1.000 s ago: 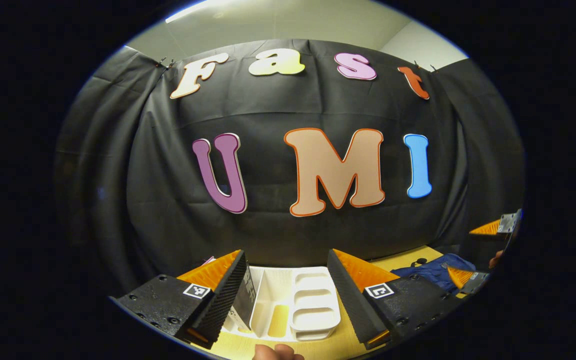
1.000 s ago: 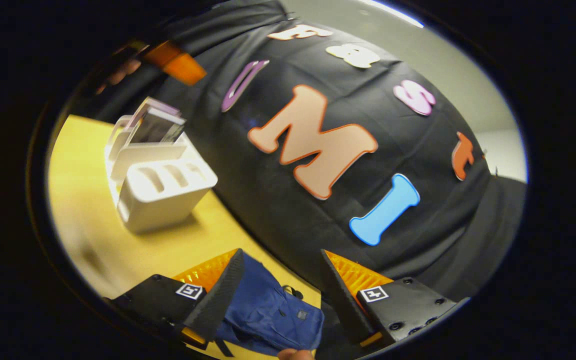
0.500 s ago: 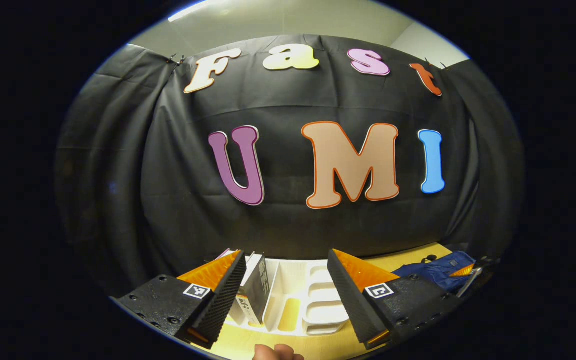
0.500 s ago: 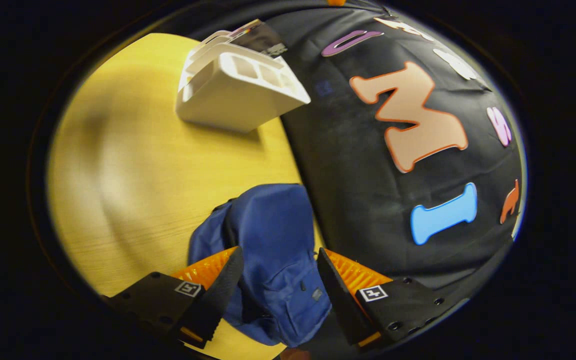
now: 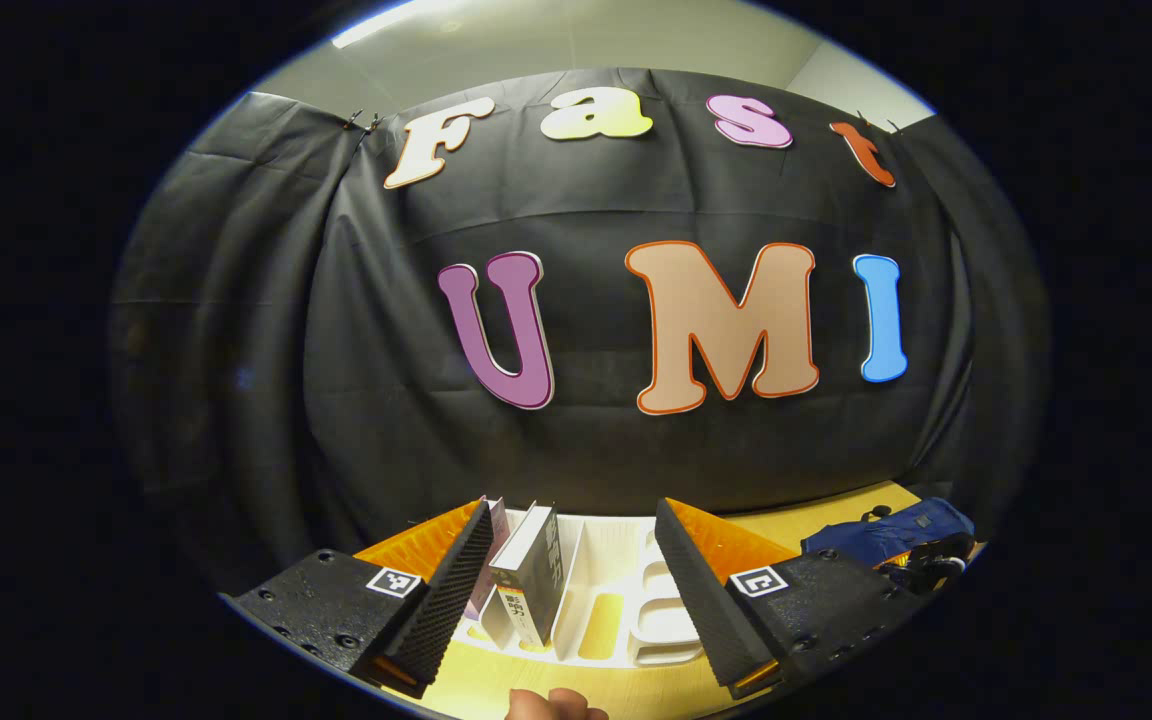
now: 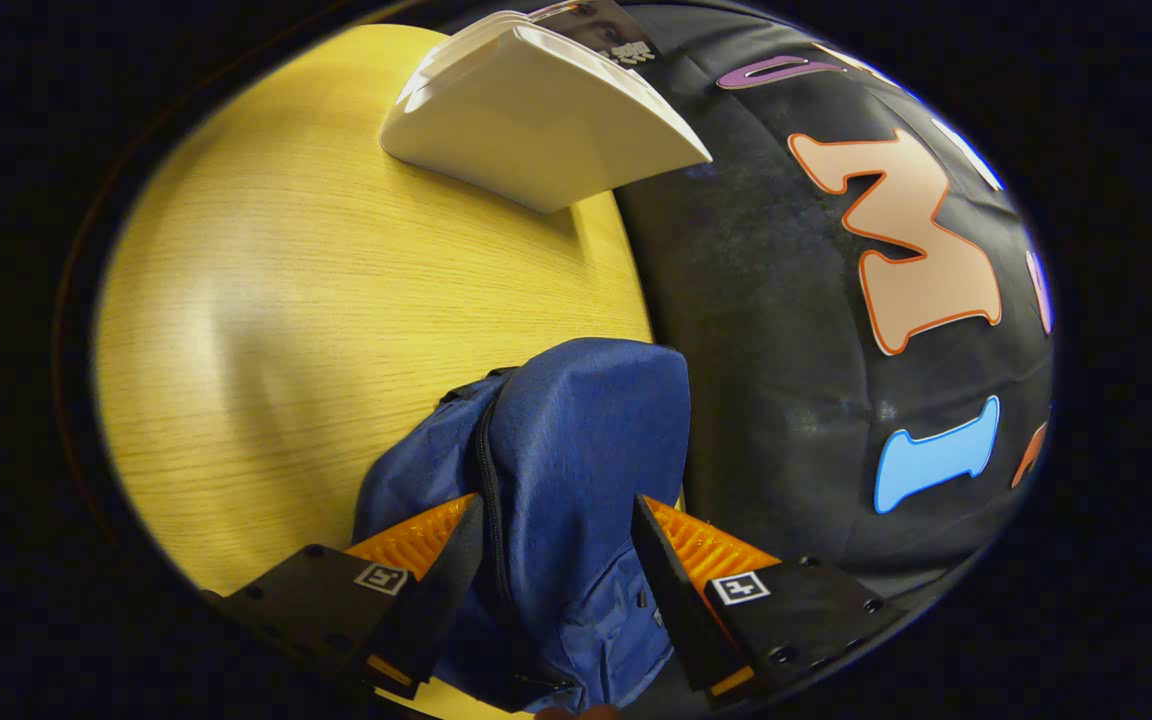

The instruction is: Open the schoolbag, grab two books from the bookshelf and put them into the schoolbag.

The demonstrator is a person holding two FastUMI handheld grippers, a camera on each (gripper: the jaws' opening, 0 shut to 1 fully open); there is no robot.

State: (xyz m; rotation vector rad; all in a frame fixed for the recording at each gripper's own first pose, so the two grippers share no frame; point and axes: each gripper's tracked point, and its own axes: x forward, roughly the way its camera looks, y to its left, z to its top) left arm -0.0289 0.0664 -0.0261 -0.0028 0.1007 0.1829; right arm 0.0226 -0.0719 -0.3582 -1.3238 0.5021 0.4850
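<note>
Blue schoolbag lies on the tabletop by the booth wall, zipper running lengthwise away from the right gripper, fingers wide astride it. Left gripper, fingers wide and empty, faces upright books in the white bookshelf.
</note>
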